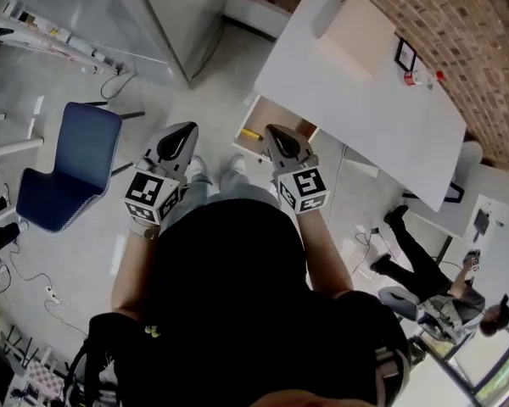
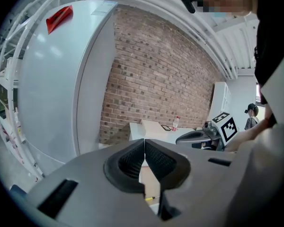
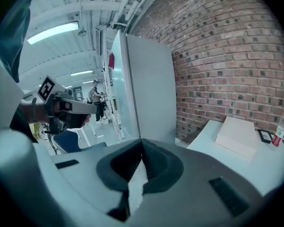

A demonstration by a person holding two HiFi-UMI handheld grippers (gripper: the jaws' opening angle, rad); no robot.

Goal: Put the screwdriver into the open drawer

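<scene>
The screwdriver, its yellow handle showing, lies inside the open drawer under the white table, close to the drawer's front edge and toward its left corner as the head view shows it; by that the placing looks done. The left gripper has its jaws pressed together on nothing; the right gripper is likewise closed and empty; both are held up in front of the person, above the drawer's front edge.

The risks I judge from here are small ones. The drawer stands out from the table's edge just ahead of the person's feet, so a step forward could knock its front; a sharp shove to close it could send the tool rolling or rattling along the front edge; a closed gripper swung low could clip the table's near edge.
</scene>
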